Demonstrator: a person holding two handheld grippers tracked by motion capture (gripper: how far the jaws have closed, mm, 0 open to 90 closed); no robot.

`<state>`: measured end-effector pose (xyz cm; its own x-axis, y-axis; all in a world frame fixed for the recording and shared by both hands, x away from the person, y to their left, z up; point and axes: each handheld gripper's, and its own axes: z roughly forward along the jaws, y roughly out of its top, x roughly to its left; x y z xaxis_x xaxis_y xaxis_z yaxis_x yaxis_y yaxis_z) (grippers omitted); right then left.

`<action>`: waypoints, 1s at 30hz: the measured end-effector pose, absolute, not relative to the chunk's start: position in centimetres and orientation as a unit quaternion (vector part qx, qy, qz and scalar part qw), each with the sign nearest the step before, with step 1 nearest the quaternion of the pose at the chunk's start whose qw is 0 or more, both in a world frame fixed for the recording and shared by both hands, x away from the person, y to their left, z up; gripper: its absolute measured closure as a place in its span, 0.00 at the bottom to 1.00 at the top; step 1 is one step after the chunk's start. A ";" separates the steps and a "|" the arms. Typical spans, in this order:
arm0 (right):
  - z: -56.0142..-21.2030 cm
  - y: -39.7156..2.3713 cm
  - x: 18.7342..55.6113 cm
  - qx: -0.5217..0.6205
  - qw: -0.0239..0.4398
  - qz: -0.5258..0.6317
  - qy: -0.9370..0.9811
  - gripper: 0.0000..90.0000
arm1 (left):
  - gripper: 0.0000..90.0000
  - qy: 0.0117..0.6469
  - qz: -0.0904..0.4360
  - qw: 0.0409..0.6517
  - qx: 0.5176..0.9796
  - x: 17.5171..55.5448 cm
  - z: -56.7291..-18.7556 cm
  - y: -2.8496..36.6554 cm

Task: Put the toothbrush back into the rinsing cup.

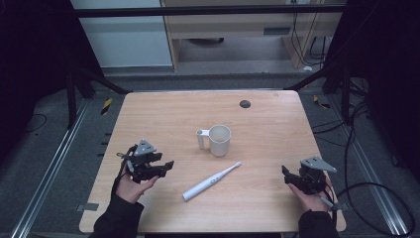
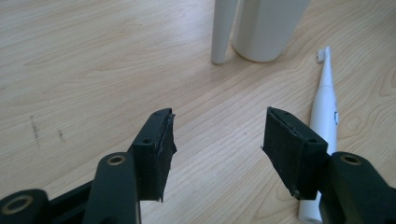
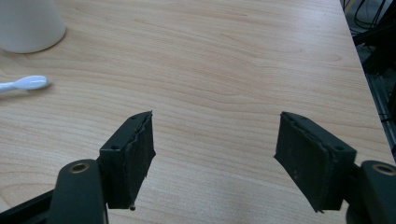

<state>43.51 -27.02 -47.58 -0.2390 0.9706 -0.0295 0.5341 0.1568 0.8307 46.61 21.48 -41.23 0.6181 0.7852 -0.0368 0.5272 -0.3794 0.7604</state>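
Two things lie on the tabletop (image 1: 148,114): a cup (image 1: 219,140) at centre frame and a toothbrush (image 1: 210,181) just below it, slanting toward lower left. My left gripper (image 1: 167,167) and right gripper (image 1: 287,174), at lower left and lower right, both gape wide and empty. I judge the brush comes first; I should straddle its thick handle squarely and close gently so it won't roll.

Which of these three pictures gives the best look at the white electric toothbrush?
The high view: the whole toothbrush lies there in full, brush head towards the cup. The left gripper view shows most of it, partly behind a jaw; the right gripper view catches just the brush head.
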 end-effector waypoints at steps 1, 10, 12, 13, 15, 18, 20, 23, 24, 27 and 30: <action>-47.5 -27.0 43.5 0.538 0.301 0.363 0.699 0.32 | 0.47 0.401 0.168 0.383 0.815 46.7 -41.2 21.3; -47.4 -26.9 43.5 0.534 0.300 0.362 0.703 0.35 | 0.50 0.384 0.164 0.377 0.827 47.1 -41.3 19.6; -47.4 -26.9 43.6 0.531 0.301 0.361 0.705 0.35 | 0.51 0.381 0.164 0.376 0.828 47.1 -41.3 19.2; -47.5 -26.8 43.6 0.530 0.303 0.359 0.707 0.35 | 0.51 0.376 0.163 0.375 0.831 47.1 -41.3 18.9; -47.4 -26.7 43.6 0.528 0.303 0.358 0.708 0.35 | 0.51 0.373 0.163 0.376 0.833 47.2 -41.3 18.5; -47.4 -26.7 43.6 0.528 0.304 0.357 0.709 0.36 | 0.51 0.368 0.160 0.377 0.835 47.3 -41.2 18.1; -47.4 -26.7 43.6 0.527 0.302 0.356 0.710 0.38 | 0.52 0.365 0.156 0.378 0.837 47.4 -41.3 17.5; -47.4 -26.6 43.6 0.525 0.304 0.355 0.711 0.39 | 0.52 0.357 0.152 0.374 0.842 47.5 -41.4 16.8; -47.4 -26.6 43.6 0.525 0.304 0.354 0.712 0.40 | 0.52 0.357 0.152 0.374 0.842 47.5 -41.4 16.8; -47.4 -26.5 43.6 0.523 0.304 0.354 0.713 0.40 | 0.52 0.349 0.150 0.371 0.847 47.5 -41.5 16.2; -47.3 -26.5 43.6 0.523 0.303 0.352 0.714 0.41 | 0.52 0.341 0.142 0.370 0.853 47.5 -41.6 15.4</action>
